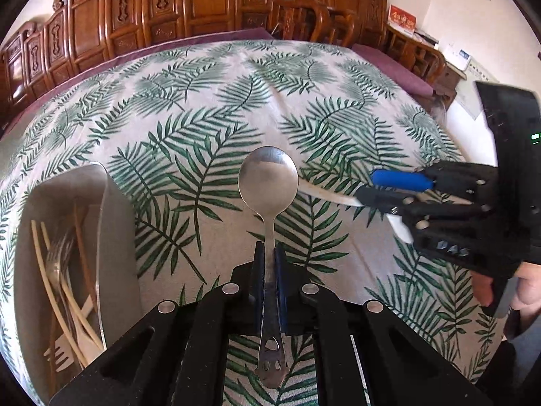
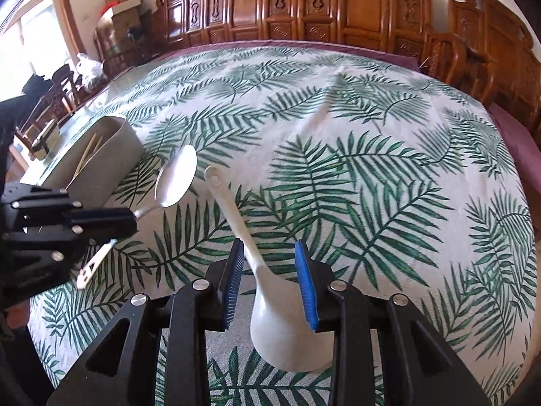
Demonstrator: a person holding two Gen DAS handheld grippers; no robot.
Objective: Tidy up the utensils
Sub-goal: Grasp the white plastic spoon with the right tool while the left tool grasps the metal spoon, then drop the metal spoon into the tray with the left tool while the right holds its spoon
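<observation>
Left tongs [image 1: 269, 253]: nearest the left wrist lens, blue pads pressed onto the handle of the metal spoon [image 1: 268, 182]; it juts forward above the cloth, round bowl at the far end, pierced handle tip hanging near the lens.
Right tongs [image 2: 270, 267]: nearest the right wrist lens, blue ribbed pads spread apart on either side of the white plastic spoon [image 2: 287, 331]; I cannot tell whether either pad touches it.
Worktop [image 1: 236, 94]: largest thing in view, covered by a pale cloth printed with green palm fronds; a purple under-cloth shows along its far edge.
Wooden panelling [image 1: 135, 6]: carved brown panels and chairs beyond the far edge.
Utensil holder [image 1: 67, 203]: grey, oval, open-topped, at the near left in the left view; in the right view it stands to the far left, just beyond the metal spoon.
Holder contents: a metal fork [image 1: 59, 253], pale and brown chopsticks [image 1: 50, 270], a white plastic fork [image 1: 61, 352].
White plastic spoon: lies on the cloth, bowl near the right lens, thin handle running away to the far left.
Writing: pale letters on the right tongs' body read roughly "DAS"; wall notices and a red card at the far right are too small to read.
</observation>
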